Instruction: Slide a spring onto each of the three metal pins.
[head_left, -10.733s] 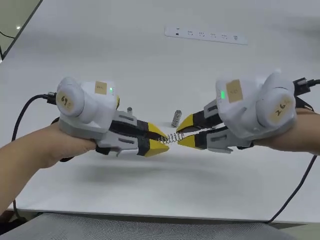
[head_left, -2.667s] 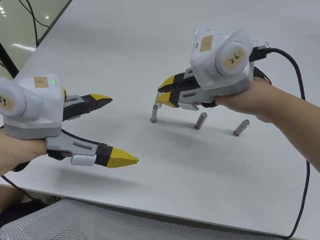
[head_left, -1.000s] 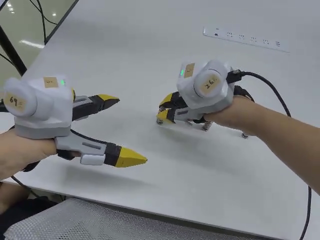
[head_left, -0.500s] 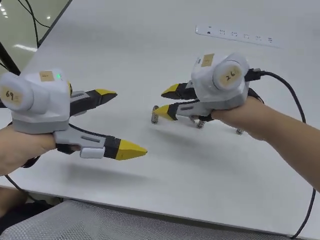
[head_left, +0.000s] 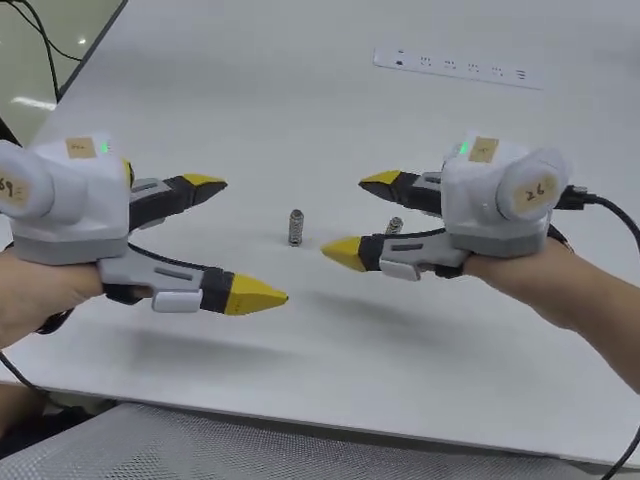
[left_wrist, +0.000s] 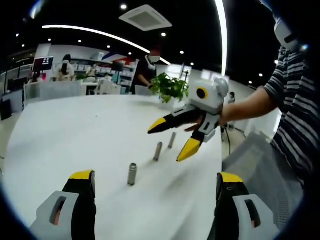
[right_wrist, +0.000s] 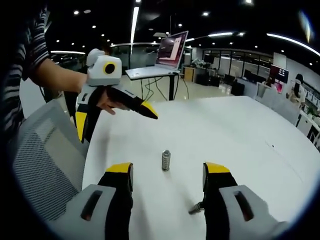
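Three short metal pins stand in a row on the white table, each wrapped in a spring: the nearest pin (left_wrist: 132, 173), the middle pin (left_wrist: 158, 151) and the far pin (left_wrist: 172, 140). In the head view one sprung pin (head_left: 295, 227) stands free between the grippers, and a second pin (head_left: 394, 227) peeks out behind the right gripper. My left gripper (head_left: 232, 238) (left_wrist: 156, 177) is open and empty, left of the pins. My right gripper (head_left: 360, 215) (right_wrist: 168, 167) is open and empty too, facing a sprung pin (right_wrist: 166, 160), with another pin (right_wrist: 196, 208) by its right jaw.
A white power strip (head_left: 458, 67) lies at the far side of the table. A black cable (head_left: 612, 212) trails from the right gripper. The table's near edge meets a grey mesh chair (head_left: 200, 440). Office desks and people fill the background of the gripper views.
The right gripper, shut low at the leftmost pin a second ago, has opened and drawn back to the right. That pin now stands free with its spring on it. The left gripper has barely moved.
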